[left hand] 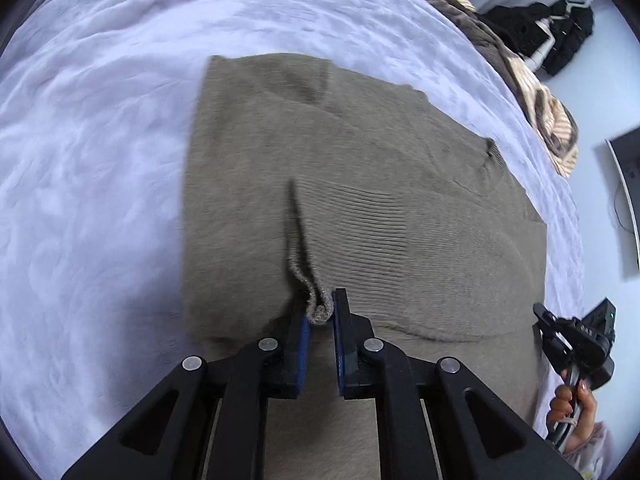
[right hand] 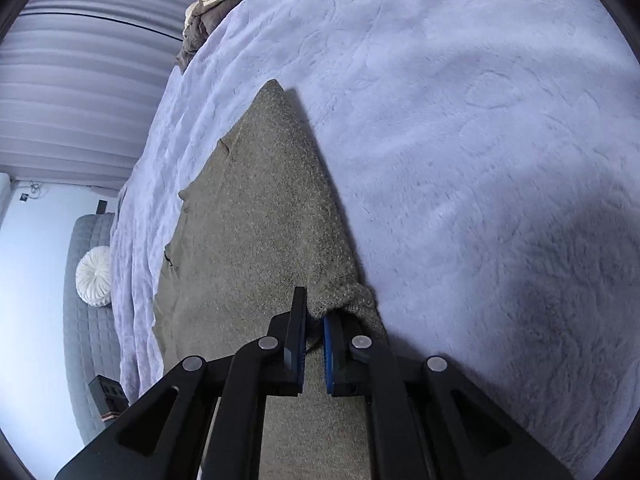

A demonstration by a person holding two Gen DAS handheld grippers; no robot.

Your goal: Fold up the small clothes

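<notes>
Lying spread across the middle of the pale lilac plush bedspread [left hand: 100, 160], well in from its left edge: the olive-brown knitted garment [left hand: 360, 200], already doubled at least once judging by the straight left edge and the layered ribbed panel on top. Pinching a rolled bit of knit edge near the garment's near side: the left gripper [left hand: 320, 312], blue-padded fingers [left hand: 305, 332] closing on the fabric with a raised crease running away from them. Lifting or dragging this edge toward a further fold, by the look of it. Showing at the bedspread's right edge in the left wrist view: the other handheld tool in a bare hand [left hand: 572, 412], and beyond it a striped beige-and-brown heap of cloth [left hand: 548, 116] along the far right border, probably waiting its turn. Gripping a bunched corner on the garment's right side, close to the open bedspread: the right gripper [right hand: 316, 316], fingers nipping the knit between them. Judging progress as midway on this piece: first fold seemingly done, next fold being started with both corners held, squaring and setting aside remaining, other clothes apparently untouched.
</notes>
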